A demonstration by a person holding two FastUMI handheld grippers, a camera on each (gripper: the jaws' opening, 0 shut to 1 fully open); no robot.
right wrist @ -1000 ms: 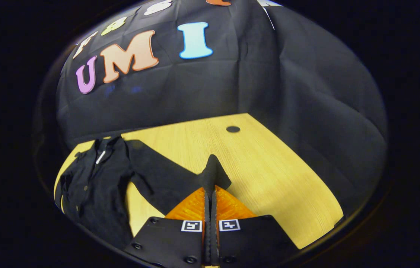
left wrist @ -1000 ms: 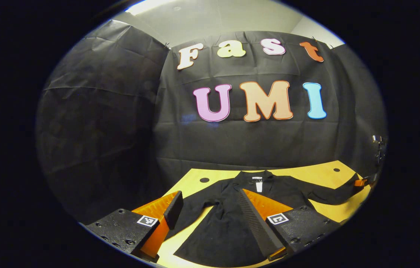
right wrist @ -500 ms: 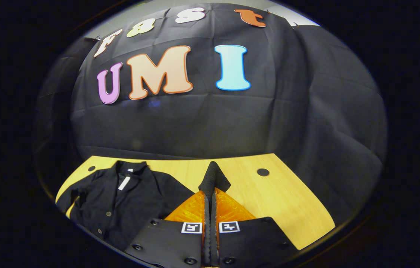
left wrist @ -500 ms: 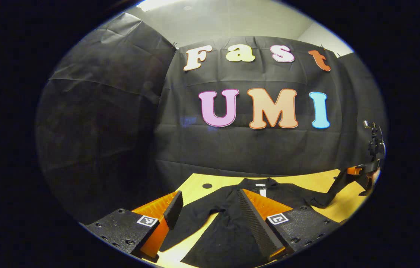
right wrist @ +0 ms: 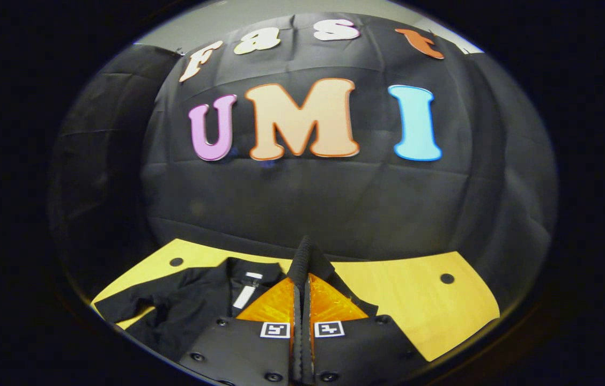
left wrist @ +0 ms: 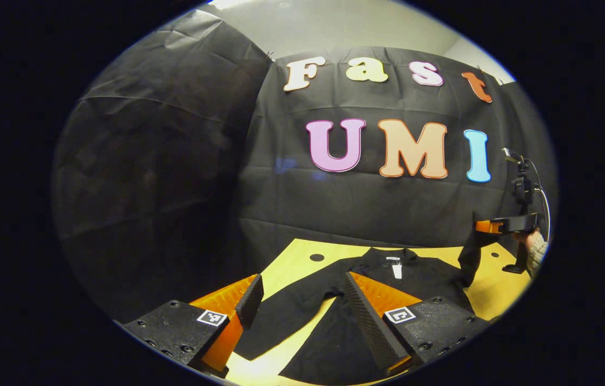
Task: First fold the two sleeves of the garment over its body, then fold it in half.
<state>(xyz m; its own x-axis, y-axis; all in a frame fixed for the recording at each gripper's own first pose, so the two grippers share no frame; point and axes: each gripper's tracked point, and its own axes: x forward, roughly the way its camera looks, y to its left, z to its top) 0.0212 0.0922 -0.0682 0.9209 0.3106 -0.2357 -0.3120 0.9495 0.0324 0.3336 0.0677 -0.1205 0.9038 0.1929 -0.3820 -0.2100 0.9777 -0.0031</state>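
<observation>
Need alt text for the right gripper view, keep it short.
The right tool is shut on the cuff of a black fabric sleeve, lifted above the black button-up garment lying on a yellow wooden table, with the booth's black cloth wall behind.

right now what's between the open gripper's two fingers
In the left gripper view, the left gripper hangs open over the shirt; between its fingers show the shirt's flat sleeve and a strip of yellow table.

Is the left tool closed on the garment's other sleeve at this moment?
No. In the left gripper view the left tool hangs open above the black garment, its fingers spread apart with nothing pinched between them.
</observation>
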